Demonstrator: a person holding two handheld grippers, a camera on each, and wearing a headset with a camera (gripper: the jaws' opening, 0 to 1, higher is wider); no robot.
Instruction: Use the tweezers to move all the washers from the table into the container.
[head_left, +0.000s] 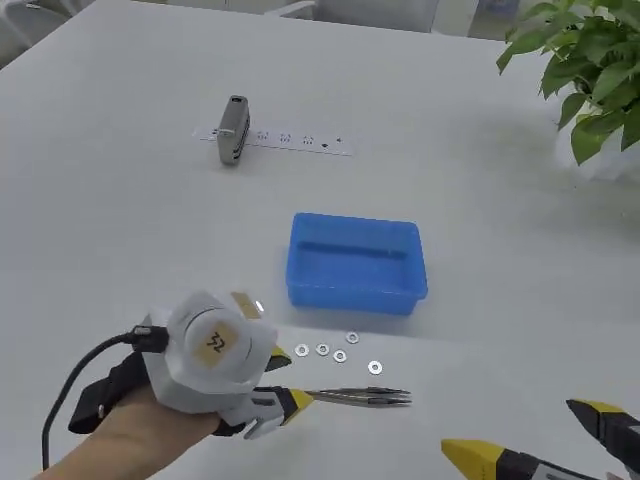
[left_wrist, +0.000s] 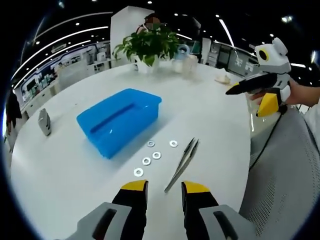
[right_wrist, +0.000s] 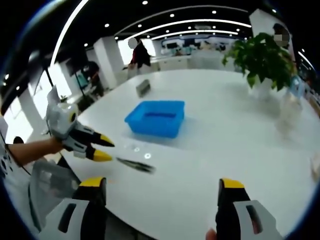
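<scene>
Metal tweezers (head_left: 360, 397) lie flat on the white table (head_left: 120, 220). My left gripper (head_left: 290, 380) is open at their near end. In the left gripper view the tweezers (left_wrist: 181, 164) reach forward from the gap between the yellow-tipped jaws (left_wrist: 164, 186). Several small washers (head_left: 340, 356) are scattered on the table between the tweezers and the blue container (head_left: 355, 262). The washers (left_wrist: 146, 161) sit just left of the tweezers. My right gripper (head_left: 530, 435) hangs wide open at the lower right, holding nothing (right_wrist: 161, 183).
A white power strip with a grey adapter (head_left: 232, 130) lies at the far side of the table. A potted plant (head_left: 590, 70) stands at the back right. A person (right_wrist: 140, 55) stands far behind the table.
</scene>
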